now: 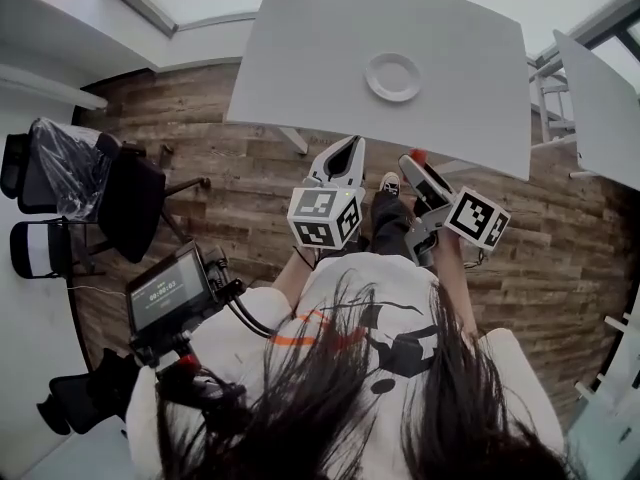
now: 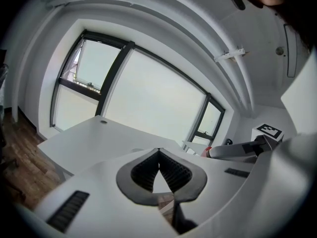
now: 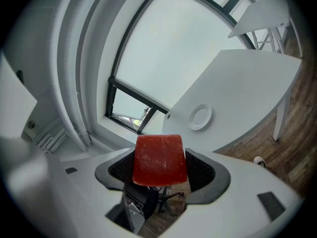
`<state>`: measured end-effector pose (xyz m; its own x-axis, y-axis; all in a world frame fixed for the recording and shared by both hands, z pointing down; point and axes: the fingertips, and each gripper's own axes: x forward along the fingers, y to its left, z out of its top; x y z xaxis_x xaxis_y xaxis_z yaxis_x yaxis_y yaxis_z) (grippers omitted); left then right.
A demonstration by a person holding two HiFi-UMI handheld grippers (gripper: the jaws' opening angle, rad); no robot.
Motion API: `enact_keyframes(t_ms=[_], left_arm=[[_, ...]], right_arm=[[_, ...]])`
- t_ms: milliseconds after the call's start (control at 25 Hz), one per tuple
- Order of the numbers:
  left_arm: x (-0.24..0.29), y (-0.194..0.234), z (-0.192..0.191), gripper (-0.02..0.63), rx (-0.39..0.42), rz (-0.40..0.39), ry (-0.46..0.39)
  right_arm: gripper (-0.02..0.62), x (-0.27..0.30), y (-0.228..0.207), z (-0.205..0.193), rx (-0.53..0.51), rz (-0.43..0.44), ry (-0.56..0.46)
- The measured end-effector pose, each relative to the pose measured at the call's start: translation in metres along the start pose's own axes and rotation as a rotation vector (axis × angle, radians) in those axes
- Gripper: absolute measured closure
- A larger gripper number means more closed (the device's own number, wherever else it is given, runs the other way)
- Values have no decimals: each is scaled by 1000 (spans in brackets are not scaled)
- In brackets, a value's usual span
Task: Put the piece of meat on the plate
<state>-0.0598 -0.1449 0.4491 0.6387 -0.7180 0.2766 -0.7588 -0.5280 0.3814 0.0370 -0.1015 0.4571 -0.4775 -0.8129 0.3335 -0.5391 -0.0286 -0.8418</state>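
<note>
The piece of meat (image 3: 159,157) is being seen as a red slab with a grainy, frost-dusted, matt face. It is being pressed by dark, ribbed, rubber-like pads (image 3: 203,171) set in the smooth, matt white plastic shell of the right gripper (image 3: 159,170). The same plastic and ribbing are being shown on the left gripper (image 2: 159,153). The table (image 1: 450,108) is being seen with a smooth, matt white top, the plate (image 1: 392,76) as smooth and white, the floor (image 1: 250,168) as grained brown wood planks.
</note>
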Motion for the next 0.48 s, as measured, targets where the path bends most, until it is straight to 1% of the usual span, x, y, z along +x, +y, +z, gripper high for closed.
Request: enact_keyframes(t_ms=[200, 480], left_arm=[[19, 12, 1, 601, -8, 29, 16], [70, 47, 27, 601, 6, 91, 12]], right_arm=[[284, 22, -13, 20, -8, -9, 21], [284, 73, -38, 70, -37, -26, 59]])
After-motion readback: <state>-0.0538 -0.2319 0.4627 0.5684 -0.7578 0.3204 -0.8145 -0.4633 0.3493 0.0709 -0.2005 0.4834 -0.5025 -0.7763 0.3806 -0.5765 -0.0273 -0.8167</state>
